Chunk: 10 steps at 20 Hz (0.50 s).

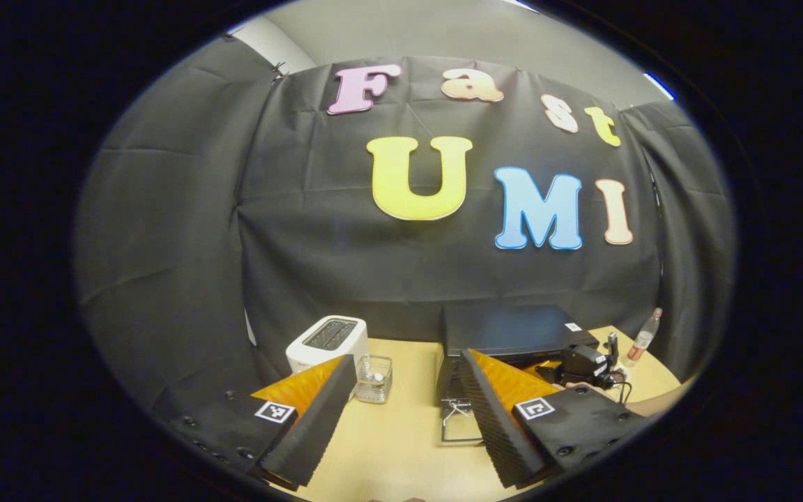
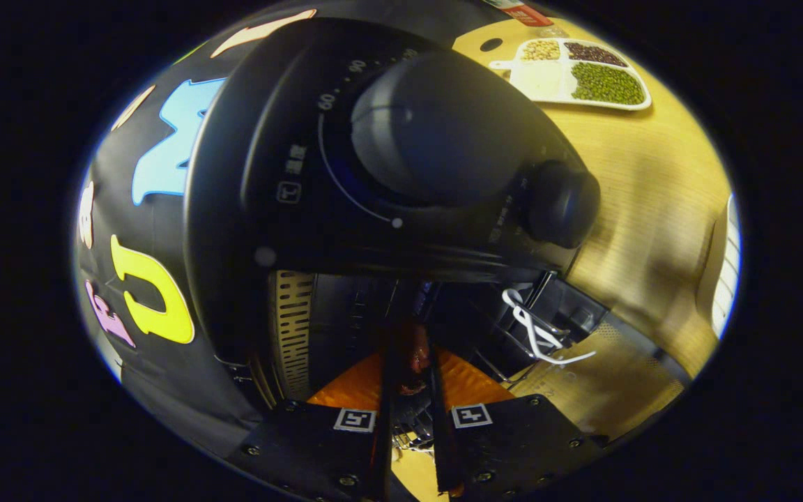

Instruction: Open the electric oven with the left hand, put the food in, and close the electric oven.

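In the left gripper view, the left gripper [image 1: 401, 411] sat low in the frame with its fingers spread wide apart and nothing between them, above the pale wooden table [image 1: 401, 446]. Behind the fingers, right of centre, stood the black electric oven [image 1: 506, 329], its door [image 1: 459, 425] dropped open toward the camera. At the oven's right side, the right gripper [image 1: 583, 366] was reaching in toward the front opening. A white toaster [image 1: 327, 340] stood at lower left, with a small clear container [image 1: 373, 378] just beside it on the right. A bottle [image 1: 643, 337] stood near the table's far right edge.

In the right gripper view, the oven's control panel with a large knob [image 2: 443, 125] and a smaller knob [image 2: 562, 202] took up the upper middle. The right gripper's fingers [image 2: 382, 390] were close together at bottom centre, clamped on a small dark reddish piece of food [image 2: 417, 359] held at the oven's dark interior. A white wire handle [image 2: 537, 335] lay to the right, by the lowered door. At upper right, a white divided tray [image 2: 541, 77] of beans rested on the table.
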Tool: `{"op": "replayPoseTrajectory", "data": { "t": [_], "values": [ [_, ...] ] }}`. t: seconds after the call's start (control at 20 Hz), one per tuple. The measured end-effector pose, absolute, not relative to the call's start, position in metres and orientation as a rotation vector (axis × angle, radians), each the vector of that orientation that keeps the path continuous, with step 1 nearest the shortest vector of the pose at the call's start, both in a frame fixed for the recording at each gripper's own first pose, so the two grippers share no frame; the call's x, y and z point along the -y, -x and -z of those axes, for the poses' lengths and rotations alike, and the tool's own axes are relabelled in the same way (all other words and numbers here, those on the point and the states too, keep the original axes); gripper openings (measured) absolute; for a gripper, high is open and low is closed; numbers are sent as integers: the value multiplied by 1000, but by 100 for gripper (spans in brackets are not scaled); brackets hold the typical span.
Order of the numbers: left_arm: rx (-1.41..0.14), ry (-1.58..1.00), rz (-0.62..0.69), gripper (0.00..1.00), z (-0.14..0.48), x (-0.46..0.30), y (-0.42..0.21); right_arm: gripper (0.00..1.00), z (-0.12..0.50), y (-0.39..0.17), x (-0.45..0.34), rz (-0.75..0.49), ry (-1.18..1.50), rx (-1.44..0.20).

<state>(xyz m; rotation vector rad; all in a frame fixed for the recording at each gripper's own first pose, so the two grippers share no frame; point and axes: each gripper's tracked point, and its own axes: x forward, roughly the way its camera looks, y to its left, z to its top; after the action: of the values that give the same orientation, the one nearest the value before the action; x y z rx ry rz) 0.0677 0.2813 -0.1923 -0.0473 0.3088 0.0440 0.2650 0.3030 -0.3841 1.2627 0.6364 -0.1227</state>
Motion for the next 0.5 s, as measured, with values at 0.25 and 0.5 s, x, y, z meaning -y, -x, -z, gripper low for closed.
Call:
{"op": "replayPoseTrajectory", "data": {
  "t": [0.25, 0.5],
  "values": [
    [-319, 65, -35, 100, 197, -273, -72, 69, 375, -247, -301, 115, -1212, -676],
    [-314, 70, 11, 100, 199, -251, -77, 92, 358, -229, -279, 113, -1157, -663]
  ]
}}
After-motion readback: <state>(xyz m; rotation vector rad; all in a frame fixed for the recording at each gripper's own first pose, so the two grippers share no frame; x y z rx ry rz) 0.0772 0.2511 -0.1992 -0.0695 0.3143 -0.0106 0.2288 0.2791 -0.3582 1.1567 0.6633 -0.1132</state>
